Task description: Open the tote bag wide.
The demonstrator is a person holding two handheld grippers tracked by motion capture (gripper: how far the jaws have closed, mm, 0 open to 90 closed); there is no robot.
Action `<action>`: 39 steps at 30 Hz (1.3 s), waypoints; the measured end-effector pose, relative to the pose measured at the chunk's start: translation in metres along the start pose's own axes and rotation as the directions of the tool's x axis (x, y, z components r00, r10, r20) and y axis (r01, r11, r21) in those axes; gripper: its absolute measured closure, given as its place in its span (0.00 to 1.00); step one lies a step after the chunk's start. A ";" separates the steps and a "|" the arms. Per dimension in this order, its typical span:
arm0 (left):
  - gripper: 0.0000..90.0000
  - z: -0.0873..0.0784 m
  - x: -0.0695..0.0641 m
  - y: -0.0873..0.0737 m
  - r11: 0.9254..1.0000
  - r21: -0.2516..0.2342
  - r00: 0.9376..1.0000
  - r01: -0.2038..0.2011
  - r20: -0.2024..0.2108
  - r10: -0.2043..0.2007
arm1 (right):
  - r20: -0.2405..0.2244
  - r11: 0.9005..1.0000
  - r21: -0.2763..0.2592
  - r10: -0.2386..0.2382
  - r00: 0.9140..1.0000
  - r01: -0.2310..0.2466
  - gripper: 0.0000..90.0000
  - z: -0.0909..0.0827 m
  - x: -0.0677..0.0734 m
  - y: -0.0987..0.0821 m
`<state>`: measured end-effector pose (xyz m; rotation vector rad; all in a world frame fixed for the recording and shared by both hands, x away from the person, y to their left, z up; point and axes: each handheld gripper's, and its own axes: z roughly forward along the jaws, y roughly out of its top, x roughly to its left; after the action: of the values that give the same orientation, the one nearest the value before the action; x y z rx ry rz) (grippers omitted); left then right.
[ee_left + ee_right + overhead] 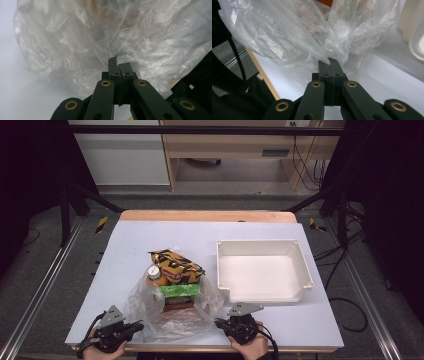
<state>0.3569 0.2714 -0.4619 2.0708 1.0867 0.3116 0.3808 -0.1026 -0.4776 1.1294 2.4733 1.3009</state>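
Hands are coming in at the near edge of the desk (280, 320), each holding a hand-held gripper. The left hand-held gripper (119, 61) is lying with its jaws pressed together, pinching a fold of the clear plastic bag (172, 312) at its near left corner. The right hand-held gripper (329, 62) is likewise clamping the film at the bag's near right side. Between them the bag is resting on the desk, sagging open. Farther back, a green packet (179, 291), a yellow-and-black snack bag (175, 265) and a capped bottle (154, 272) are sitting at its mouth. Just beside the bag, to the right, a white tray (305, 265) is standing.
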 end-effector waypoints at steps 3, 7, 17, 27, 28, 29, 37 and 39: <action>1.00 0.005 0.003 -0.001 1.000 0.008 1.000 0.009 0.004 -0.009 | 0.015 1.000 0.011 0.016 1.000 -0.016 1.00 0.005 -0.001 -0.001; 1.00 0.011 0.005 -0.003 1.000 0.014 1.000 0.010 -0.012 -0.010 | 0.038 0.999 0.027 0.022 0.999 -0.023 1.00 0.011 -0.001 -0.004; 0.84 0.016 0.014 -0.005 1.000 -0.021 1.000 0.022 -0.021 -0.023 | 0.055 1.000 -0.020 -0.016 0.998 0.017 0.88 0.005 -0.001 -0.006; 0.45 -0.007 0.018 -0.003 0.978 -0.200 0.998 0.050 -0.021 -0.055 | 0.063 0.979 -0.199 -0.041 0.997 0.053 0.53 -0.028 -0.001 0.002; 0.42 -0.010 0.017 -0.001 0.975 -0.215 0.998 0.050 -0.020 -0.055 | 0.065 0.974 -0.218 -0.043 0.997 0.056 0.51 -0.032 -0.001 0.005; 0.39 -0.013 0.017 0.001 0.972 -0.229 0.998 0.046 -0.019 -0.052 | 0.065 0.971 -0.234 -0.043 0.997 0.057 0.49 -0.036 -0.001 0.008; 0.28 -0.037 0.004 0.030 0.944 -0.329 0.999 -0.020 -0.053 0.002 | 0.081 0.930 -0.357 -0.059 0.995 0.084 0.40 -0.064 0.004 0.038; 0.28 -0.042 -0.002 0.042 0.938 -0.342 0.997 -0.051 -0.072 0.029 | 0.082 0.923 -0.373 -0.068 0.994 0.094 0.41 -0.067 0.006 0.048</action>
<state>0.3589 0.2770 -0.4024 1.7814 0.9521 0.5531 0.3750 -0.1262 -0.3986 0.9467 2.0722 1.5934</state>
